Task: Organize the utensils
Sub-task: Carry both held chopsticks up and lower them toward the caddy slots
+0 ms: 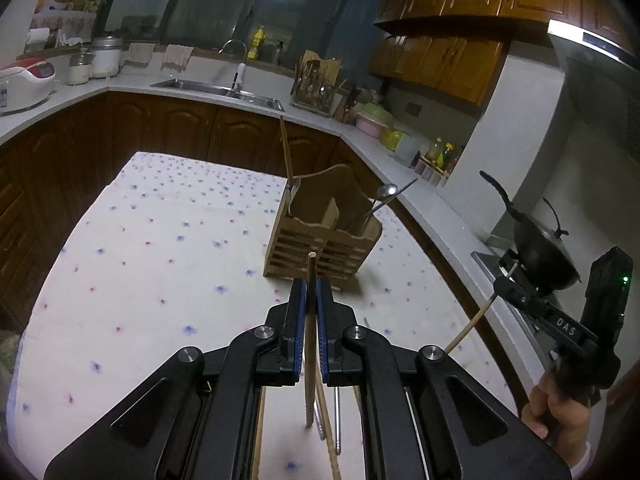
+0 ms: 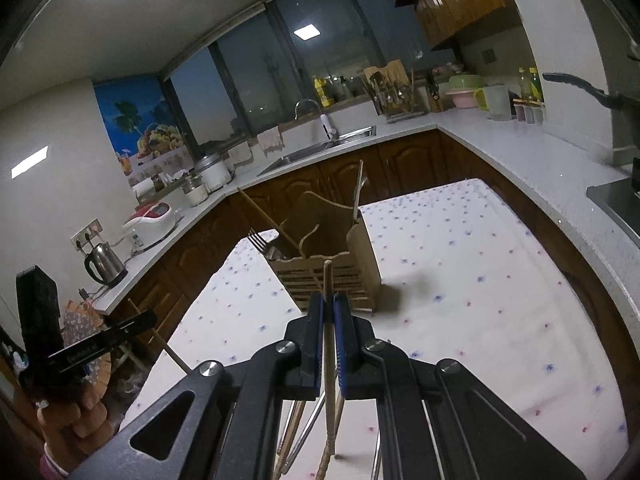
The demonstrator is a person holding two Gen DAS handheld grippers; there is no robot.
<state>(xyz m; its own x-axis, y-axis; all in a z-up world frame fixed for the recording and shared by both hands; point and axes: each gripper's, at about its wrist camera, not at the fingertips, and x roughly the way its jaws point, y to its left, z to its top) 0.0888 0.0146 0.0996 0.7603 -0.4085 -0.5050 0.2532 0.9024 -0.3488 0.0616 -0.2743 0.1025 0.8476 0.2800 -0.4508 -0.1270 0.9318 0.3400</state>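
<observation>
Wooden and slatted, the utensil holder (image 1: 324, 232) stands on a white tablecloth with small blue and red flowers (image 1: 152, 240), toward the far right part of the table. Its compartments hold a wooden chopstick (image 1: 286, 148) leaning up from the far left corner, a metal spoon (image 1: 384, 194) leaning out to the right, and, seen from the right wrist view, a fork (image 2: 258, 240) at the left end.

In the left wrist view, the left gripper (image 1: 311, 296) is closed narrowly around a wooden chopstick (image 1: 310, 320) that runs between the blue pads and sticks out just past the tips, pointing toward the holder. Below it, near the camera, more chopsticks and metal utensils (image 1: 338, 420) lie on the cloth.

In the right wrist view, the right gripper (image 2: 329, 312) likewise clamps a second wooden chopstick (image 2: 328, 320) between its pads, the tip aimed at the near side of the holder. Each gripper also appears at the edge of the other's view, its chopstick slanting downward.

Beyond the table run a grey countertop (image 1: 200, 96), a steel sink (image 1: 218, 90) and dark wooden cabinets (image 1: 172, 128).
</observation>
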